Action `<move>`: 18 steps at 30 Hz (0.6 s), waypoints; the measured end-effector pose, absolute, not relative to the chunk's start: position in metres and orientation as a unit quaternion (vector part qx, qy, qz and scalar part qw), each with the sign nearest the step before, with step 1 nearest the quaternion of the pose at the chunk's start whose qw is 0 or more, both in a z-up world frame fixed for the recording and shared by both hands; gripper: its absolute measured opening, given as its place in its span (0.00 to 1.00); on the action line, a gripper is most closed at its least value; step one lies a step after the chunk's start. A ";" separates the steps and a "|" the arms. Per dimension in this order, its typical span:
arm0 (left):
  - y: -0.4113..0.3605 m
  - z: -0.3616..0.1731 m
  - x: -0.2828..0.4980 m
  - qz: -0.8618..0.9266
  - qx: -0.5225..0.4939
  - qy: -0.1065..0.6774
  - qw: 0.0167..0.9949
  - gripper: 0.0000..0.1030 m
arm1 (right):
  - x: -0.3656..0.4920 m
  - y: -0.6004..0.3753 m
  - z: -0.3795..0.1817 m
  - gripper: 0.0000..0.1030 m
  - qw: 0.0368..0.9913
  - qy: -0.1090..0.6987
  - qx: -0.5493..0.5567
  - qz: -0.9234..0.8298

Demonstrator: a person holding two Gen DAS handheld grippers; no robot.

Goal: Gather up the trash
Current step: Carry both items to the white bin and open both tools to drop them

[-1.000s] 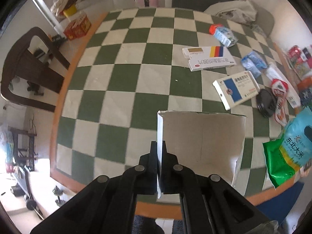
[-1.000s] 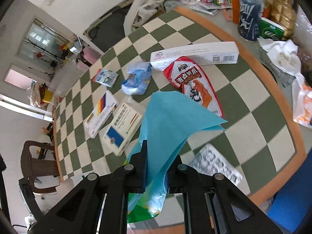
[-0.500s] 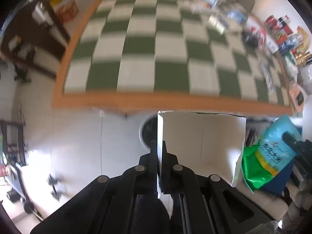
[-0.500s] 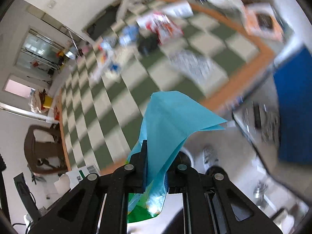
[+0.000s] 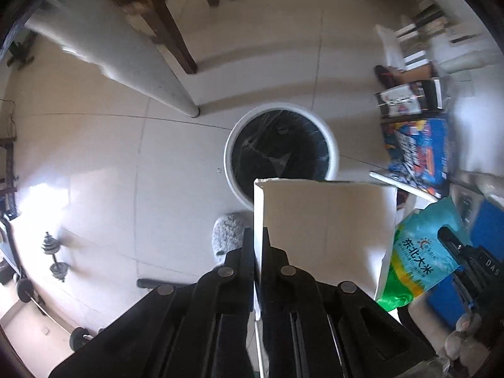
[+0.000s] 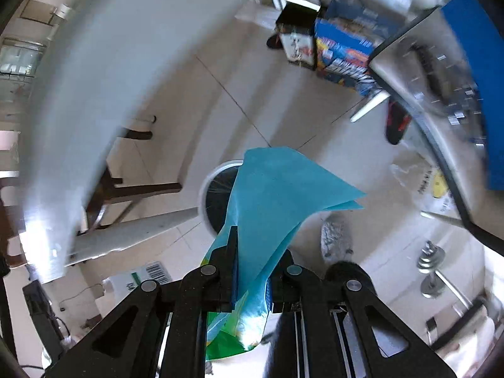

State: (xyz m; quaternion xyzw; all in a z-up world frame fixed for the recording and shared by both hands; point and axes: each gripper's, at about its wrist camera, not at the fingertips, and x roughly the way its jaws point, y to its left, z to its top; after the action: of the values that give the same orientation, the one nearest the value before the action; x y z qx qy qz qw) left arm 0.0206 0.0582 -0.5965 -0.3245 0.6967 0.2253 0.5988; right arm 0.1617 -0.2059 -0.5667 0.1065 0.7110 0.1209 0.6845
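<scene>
Bin (image 5: pixel 332 145) black-lined, carton (image 5: pixel 324 220), bag (image 6: pixel 283 195) above

The bin (image 5: pixel 282 154) mouth lies open below; bare floor (image 5: pixel 104 163) to its left; desk leg (image 5: pixel 126 63) far-left, boxes (image 5: pixel 415 151) crowding right.

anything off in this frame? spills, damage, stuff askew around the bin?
Nothing spilled or damaged. Both tongs are shut on trash: the left tongs pinch a white carton, the right tongs a blue-green bag. The black-lined bin stands upright below them. Heavy blur only.
</scene>
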 end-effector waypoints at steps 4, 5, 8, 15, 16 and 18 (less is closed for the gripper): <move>0.060 -0.671 0.041 0.199 -0.331 0.700 0.601 0.06 | 0.177 -0.182 -0.652 0.13 0.682 0.715 0.099 0.119; 0.060 -0.685 0.046 0.192 -0.328 0.703 0.601 0.08 | 0.180 -0.175 -0.670 0.13 0.683 0.714 0.093 0.122; 0.062 -0.717 0.051 0.182 -0.324 0.712 0.596 0.14 | 0.189 -0.154 -0.719 0.15 0.681 0.716 0.073 0.137; 0.079 -0.732 0.035 0.202 -0.351 0.688 0.603 0.89 | 0.190 -0.130 -0.783 0.54 0.653 0.735 0.053 0.176; 0.081 -0.730 0.032 0.207 -0.346 0.686 0.605 0.95 | 0.188 -0.128 -0.784 0.64 0.653 0.735 0.040 0.180; 0.081 -0.723 0.029 0.219 -0.328 0.685 0.613 1.00 | 0.182 -0.123 -0.783 0.75 0.657 0.730 0.006 0.189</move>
State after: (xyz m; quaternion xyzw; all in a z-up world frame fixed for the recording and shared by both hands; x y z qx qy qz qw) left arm 0.0287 0.0811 -0.7229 -0.3275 0.6852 0.2187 0.6126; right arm 0.1824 -0.1233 -0.7826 0.0061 0.7301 0.1892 0.6566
